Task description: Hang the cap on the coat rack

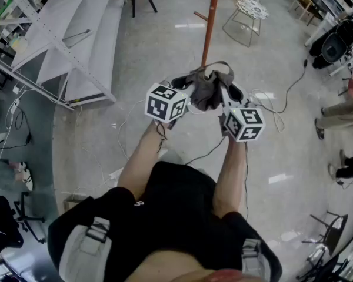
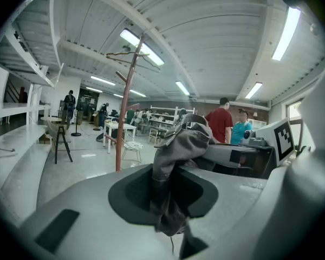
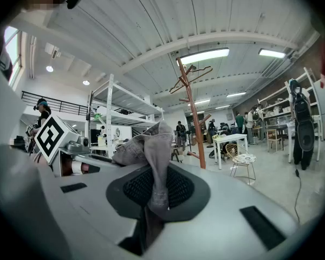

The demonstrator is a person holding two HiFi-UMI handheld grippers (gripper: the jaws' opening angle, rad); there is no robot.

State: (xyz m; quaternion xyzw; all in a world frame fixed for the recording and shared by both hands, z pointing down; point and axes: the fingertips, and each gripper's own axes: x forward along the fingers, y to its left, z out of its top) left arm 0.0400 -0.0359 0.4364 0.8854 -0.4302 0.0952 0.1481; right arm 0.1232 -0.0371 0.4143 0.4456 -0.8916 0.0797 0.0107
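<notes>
Black-shirted torso (image 1: 176,216) low in the head view, both arms (image 1: 144,157) stretched toward mid-frame. Beyond, pale floor (image 1: 165,46) filling most of the frame, cables (image 1: 282,96) trailing across it.

Rack (image 1: 210,22) at top centre: an orange-brown pole, up-frame from the tools and well apart from them. Upright in the middle distance of both gripper views, hooks (image 3: 190,76) at its top bare, nothing hung there.

Left gripper (image 1: 188,98) and right gripper (image 1: 225,101) side by side at mid-frame, marker cubes (image 1: 165,104) toward the camera. Left jaws pinching a bunched fold of grey fabric, seen running down between them at lower centre of the left gripper view. Right jaws nearly pressed together on a thin edge of the same fabric, at lower centre of the right gripper view.

Cap (image 1: 207,87) between the two tools, held off the floor, crumpled, its strap (image 1: 220,66) looping at the upper edge. Not touching the rack.

Progress, as a judgement: lifted and secured in a two-sided grip, so the early part done. Left to do: close the gap to the rack, raise to hook height, open out the crown or strap, slip it over a hook, let go with both tools. Hanging itself not yet begun.
</notes>
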